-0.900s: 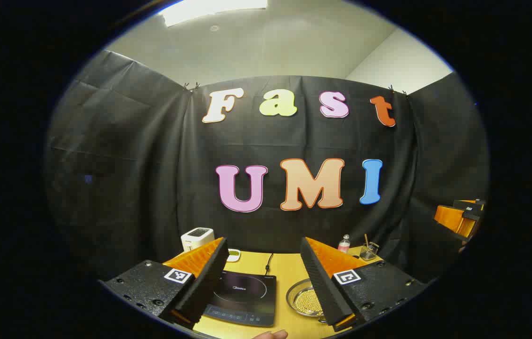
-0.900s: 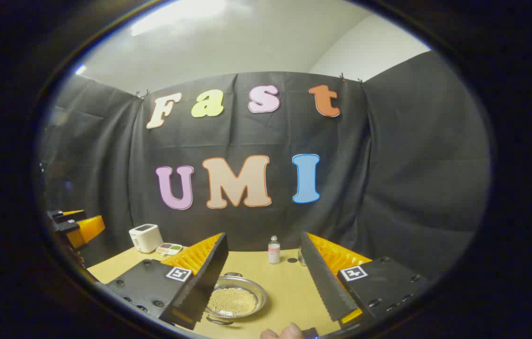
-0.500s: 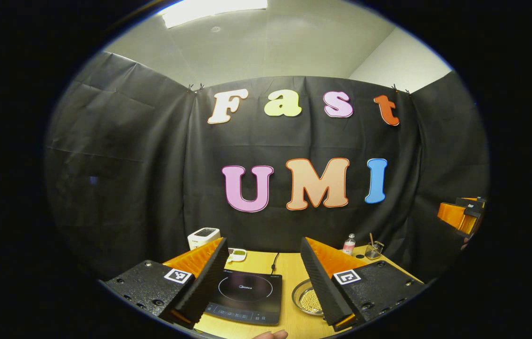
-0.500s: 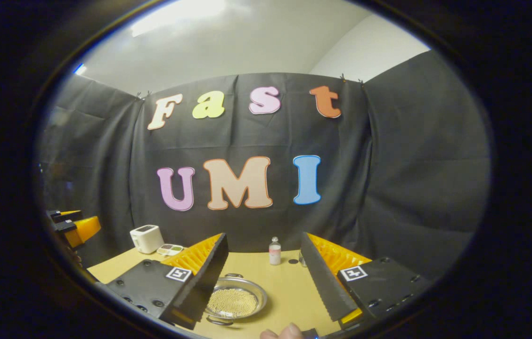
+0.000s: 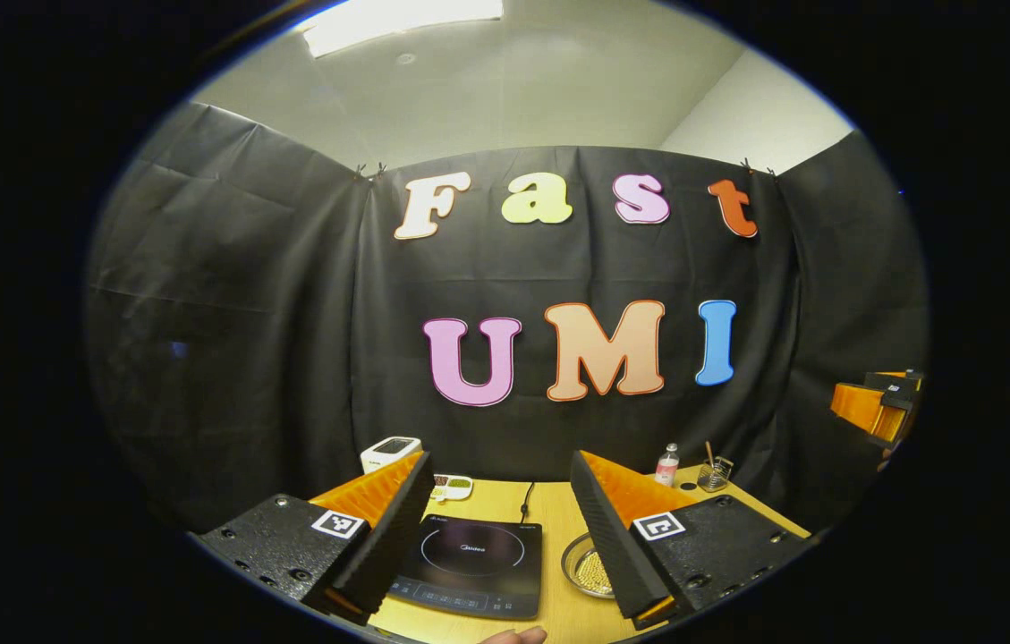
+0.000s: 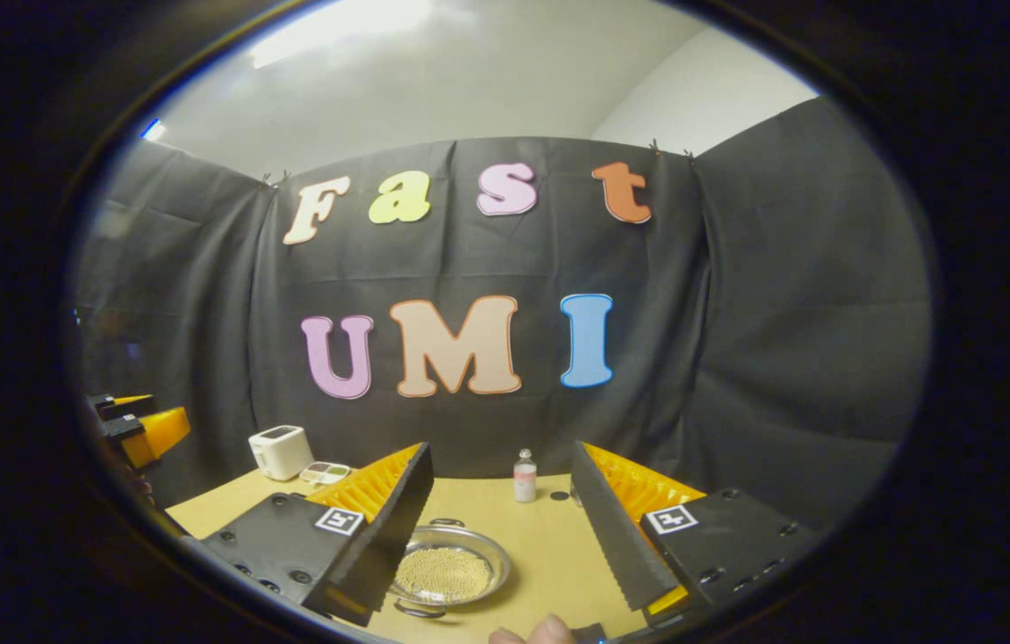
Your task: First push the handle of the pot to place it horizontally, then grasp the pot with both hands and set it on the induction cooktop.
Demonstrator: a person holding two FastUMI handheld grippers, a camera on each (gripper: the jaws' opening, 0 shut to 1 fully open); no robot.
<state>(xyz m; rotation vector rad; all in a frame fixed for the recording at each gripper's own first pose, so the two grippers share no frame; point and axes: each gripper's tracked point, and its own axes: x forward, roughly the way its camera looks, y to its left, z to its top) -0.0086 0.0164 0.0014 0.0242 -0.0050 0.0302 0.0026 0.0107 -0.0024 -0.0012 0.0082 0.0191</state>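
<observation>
A shallow steel pot [image 6: 451, 570] full of small yellow beads sits on the wooden table [image 6: 540, 546], one loop handle at its far rim and one at its near rim. In the left gripper view the pot [image 5: 588, 569] lies just right of the black induction cooktop [image 5: 473, 563], partly behind my right finger. My left gripper [image 5: 496, 559] is open, held above the cooktop. My right gripper [image 6: 500, 555] is open, held above the table with the pot below its left finger. Each view catches the other gripper at its edge: the right gripper [image 5: 876, 411] and the left gripper [image 6: 138, 429].
A white toaster [image 6: 279, 450] and a small dish [image 6: 324, 471] stand at the back left. A small bottle [image 6: 523, 476] and a wire holder [image 5: 713, 473] stand at the back right. The cooktop's cord [image 5: 526, 497] runs toward the back wall. A fingertip [image 6: 536, 632] shows at the bottom.
The left gripper view has shifted so the cooktop and pot slid right and farther off. The right gripper view has hardly changed. Both grippers stay open.
</observation>
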